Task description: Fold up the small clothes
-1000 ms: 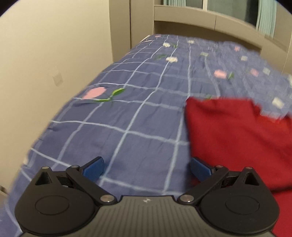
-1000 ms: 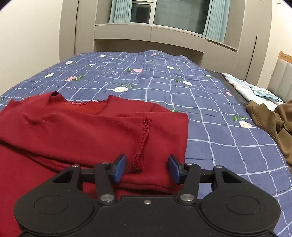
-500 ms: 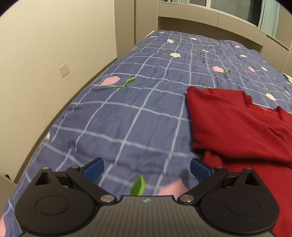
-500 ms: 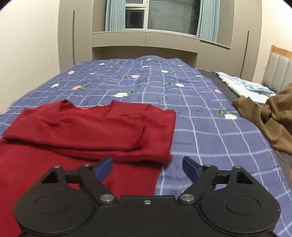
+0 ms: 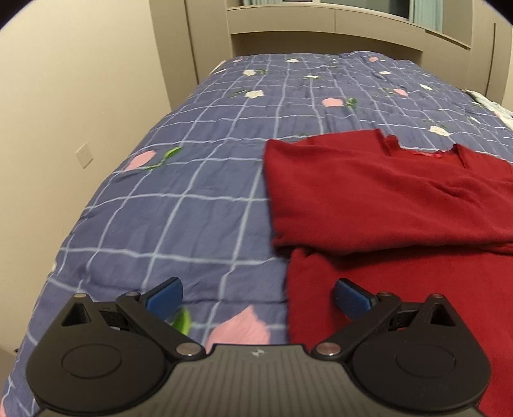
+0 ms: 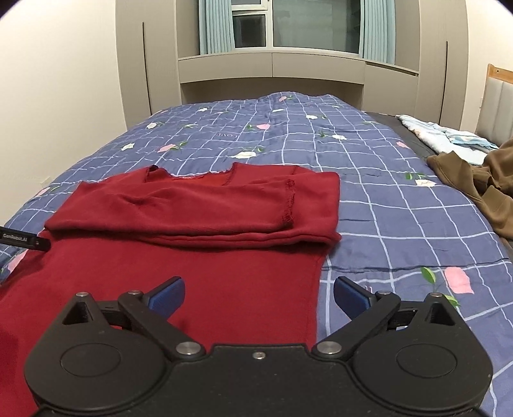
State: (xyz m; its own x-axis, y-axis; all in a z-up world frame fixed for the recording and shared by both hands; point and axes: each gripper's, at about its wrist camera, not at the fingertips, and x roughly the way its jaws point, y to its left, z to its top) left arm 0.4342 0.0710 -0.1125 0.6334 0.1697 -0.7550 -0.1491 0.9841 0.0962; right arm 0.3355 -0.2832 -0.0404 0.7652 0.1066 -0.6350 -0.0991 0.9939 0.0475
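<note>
In the left wrist view, the left gripper (image 5: 258, 296) is seen with its jaws spread wide and nothing held between them. Its blue fingertips (image 5: 165, 295) are poised low over the blue checked quilt (image 5: 179, 199), astride the left side edge of the red sweater (image 5: 368, 199). The sweater is laid flat on the quilt, its neckline turned toward the far end of the bed, and its sleeves are folded across the chest in a thick band. A beige wall (image 5: 80, 96) with a socket plate is seen along the quilt's left edge.

In the right wrist view, the right gripper (image 6: 259, 296) is likewise shown with jaws wide apart and empty. The red sweater (image 6: 198, 208) is spread near the front edge of the quilt (image 6: 368, 160), and its right side edge is straddled by the fingertips, one over red fabric, one over quilt. A black part of the left gripper (image 6: 24, 241) is visible at the sweater's left side. A brown garment (image 6: 474, 186) and a pale blue cloth (image 6: 445, 138) are piled by the quilt's right edge. A curtained window (image 6: 314, 25) is seen beyond the far end.
</note>
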